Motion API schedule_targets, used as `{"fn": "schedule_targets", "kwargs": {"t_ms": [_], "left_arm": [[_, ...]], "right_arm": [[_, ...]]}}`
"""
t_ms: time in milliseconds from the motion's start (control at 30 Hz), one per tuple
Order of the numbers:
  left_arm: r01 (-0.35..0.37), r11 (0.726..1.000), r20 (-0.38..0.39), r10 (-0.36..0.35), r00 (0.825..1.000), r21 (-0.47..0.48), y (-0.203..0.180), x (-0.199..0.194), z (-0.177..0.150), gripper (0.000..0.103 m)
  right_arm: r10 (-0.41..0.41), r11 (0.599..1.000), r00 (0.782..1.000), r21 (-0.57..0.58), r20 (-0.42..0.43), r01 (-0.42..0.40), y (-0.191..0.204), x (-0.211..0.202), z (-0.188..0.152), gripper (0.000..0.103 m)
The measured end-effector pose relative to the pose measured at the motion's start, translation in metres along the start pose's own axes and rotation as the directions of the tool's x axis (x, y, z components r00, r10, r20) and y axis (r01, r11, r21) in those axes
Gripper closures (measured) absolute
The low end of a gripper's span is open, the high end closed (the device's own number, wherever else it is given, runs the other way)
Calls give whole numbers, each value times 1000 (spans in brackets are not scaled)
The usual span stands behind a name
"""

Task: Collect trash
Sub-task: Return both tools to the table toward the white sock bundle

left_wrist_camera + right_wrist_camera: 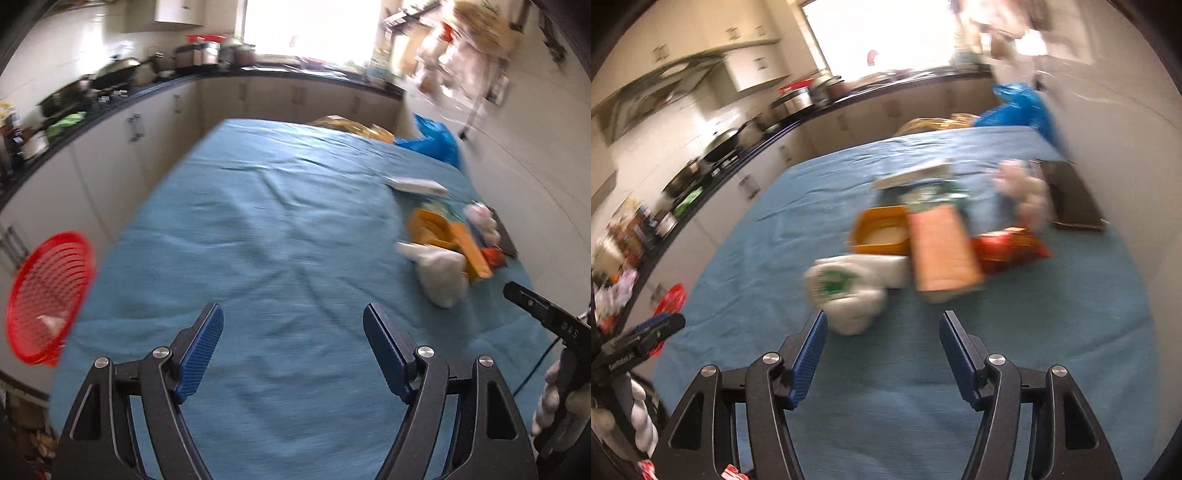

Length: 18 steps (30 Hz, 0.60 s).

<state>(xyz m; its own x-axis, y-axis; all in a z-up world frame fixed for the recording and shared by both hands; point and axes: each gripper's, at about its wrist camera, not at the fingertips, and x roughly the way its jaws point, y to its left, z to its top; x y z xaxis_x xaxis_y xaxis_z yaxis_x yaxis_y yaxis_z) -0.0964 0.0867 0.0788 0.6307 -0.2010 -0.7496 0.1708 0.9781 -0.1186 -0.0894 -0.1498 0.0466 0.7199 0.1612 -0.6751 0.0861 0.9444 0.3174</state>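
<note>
A heap of trash lies on the blue-clothed table (258, 221): a crumpled white bag with green print (846, 291), an orange carton (942, 251), a yellow tub (879, 229), a red wrapper (1008, 247) and a flat white box (916, 173). My right gripper (883, 314) is open just short of the white bag, with nothing between its fingers. My left gripper (291, 308) is open over bare cloth, the heap (443, 243) to its right. A red mesh basket (48, 295) holding a white scrap sits off the table's left edge.
Kitchen counters with pots (110, 77) run along the left and far sides. A blue plastic bag (1015, 107) and yellow packets (351, 127) lie at the table's far end. A dark flat board (1071, 192) lies near the right wall. A hand holds each gripper.
</note>
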Motion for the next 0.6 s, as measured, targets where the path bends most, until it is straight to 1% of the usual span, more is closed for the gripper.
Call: {"fn": "schedule_targets", "kwargs": {"t_ms": [133,267,367,433,500,600], "left_arm": [[67,997,-31,-67,997,28,-35,19,8,26],[112,992,-61,-108,992,60,-72,43,15,26],[137,988,-81,-131,988,72,-92,60,21,26],[131,988,-85,-124,989,82,-103,72,24,26],[127,988,-86,-119,989,87,-111,84,27,26],[155,985,-102,-147,984,75,-116,95,29,26]], "right_arm": [[-11,999,1000,47,3,11,-28,-1,4,36],[16,996,1000,83,-9,-15,-47,1,6,36],[35,996,999,88,-15,-34,-51,3,11,36],[44,995,999,86,-19,-43,-51,5,15,36],[46,996,999,77,-23,-44,-50,7,20,36],[45,997,999,60,-26,-43,-45,10,26,36]]}}
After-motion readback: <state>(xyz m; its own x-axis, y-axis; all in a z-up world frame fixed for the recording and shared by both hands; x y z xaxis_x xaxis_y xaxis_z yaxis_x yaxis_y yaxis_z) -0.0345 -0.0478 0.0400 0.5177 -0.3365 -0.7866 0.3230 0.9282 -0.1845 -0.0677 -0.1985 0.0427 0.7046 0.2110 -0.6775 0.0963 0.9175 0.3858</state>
